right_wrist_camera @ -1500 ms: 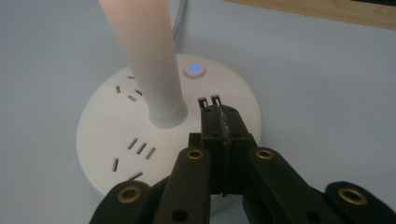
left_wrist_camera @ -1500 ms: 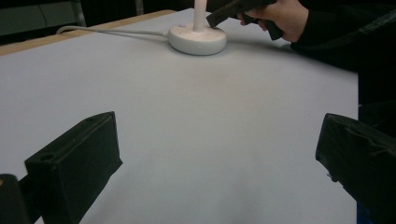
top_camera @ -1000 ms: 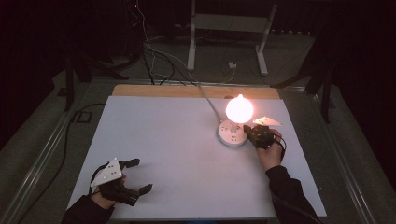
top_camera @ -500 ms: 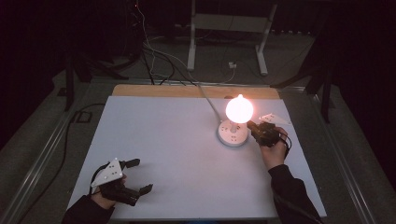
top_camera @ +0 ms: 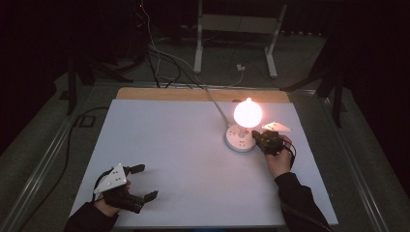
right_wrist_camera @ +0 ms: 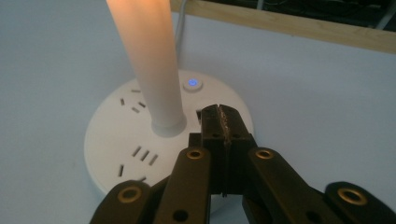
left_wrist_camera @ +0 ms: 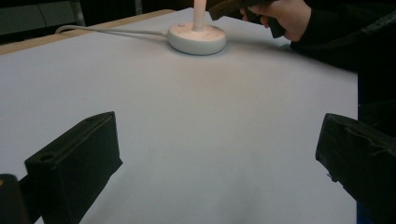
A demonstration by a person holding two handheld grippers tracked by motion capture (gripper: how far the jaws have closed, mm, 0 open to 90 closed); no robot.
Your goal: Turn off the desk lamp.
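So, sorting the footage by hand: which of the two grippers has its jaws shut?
The right gripper, over the round power strip beside the lit lamp; the left gripper is open.

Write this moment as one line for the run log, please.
lamp: lit | right gripper: shut, tips over round white base, near blue button | left gripper: open, empty, near table edge

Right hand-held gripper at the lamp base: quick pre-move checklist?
1. Lamp lit: ok.
2. Blue button light on the round base: ok.
3. Right hand-held gripper jaws shut, tips over the base near the button: ok.
4. Tips touching the base: cannot tell.
5. Left hand-held gripper open, apart from the lamp: ok.
6. Cord runs away from both grippers: ok.
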